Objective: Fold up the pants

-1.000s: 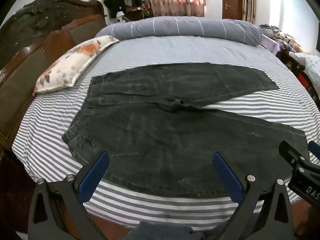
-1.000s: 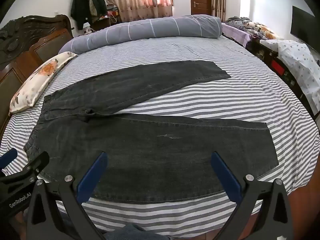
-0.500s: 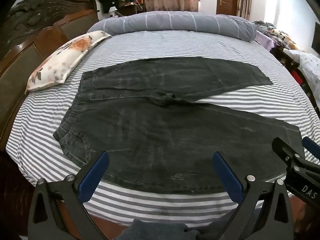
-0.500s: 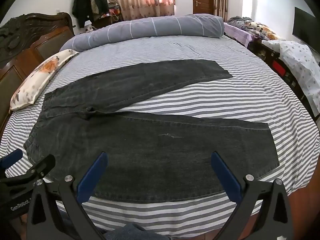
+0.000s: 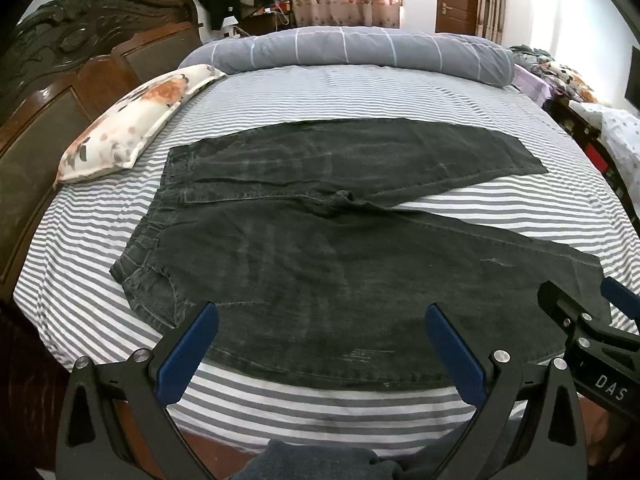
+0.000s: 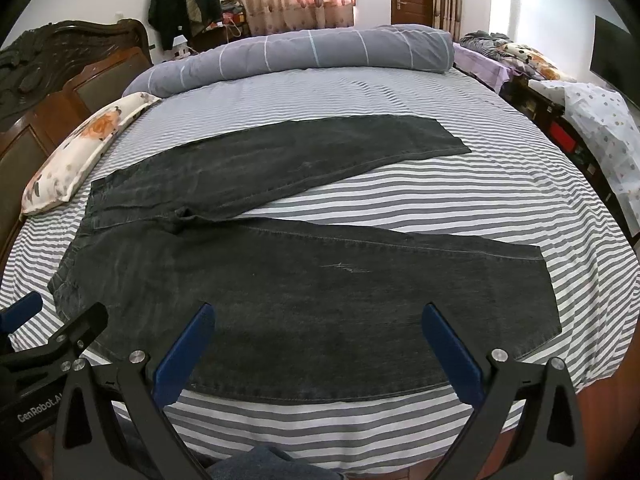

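Dark grey denim pants (image 5: 328, 248) (image 6: 304, 300) lie flat on the striped bed, waistband at the left, both legs spread apart toward the right in a V. My left gripper (image 5: 320, 316) hovers open over the near leg close to the bed's front edge, nothing between its blue pads. My right gripper (image 6: 318, 314) is open too, above the near leg further right. Each gripper shows at the edge of the other's view: the right gripper (image 5: 592, 320) and the left gripper (image 6: 52, 324).
A floral pillow (image 5: 136, 116) lies at the left by the wooden headboard (image 5: 60, 80). A rolled grey duvet (image 5: 360, 50) runs across the far side. Cluttered furniture (image 6: 560, 92) stands right of the bed. The striped sheet (image 6: 400, 424) hangs over the near edge.
Both grippers have drawn back and risen slightly, so more of the bed and pants shows. The pants have not moved, and both grippers stayed open.
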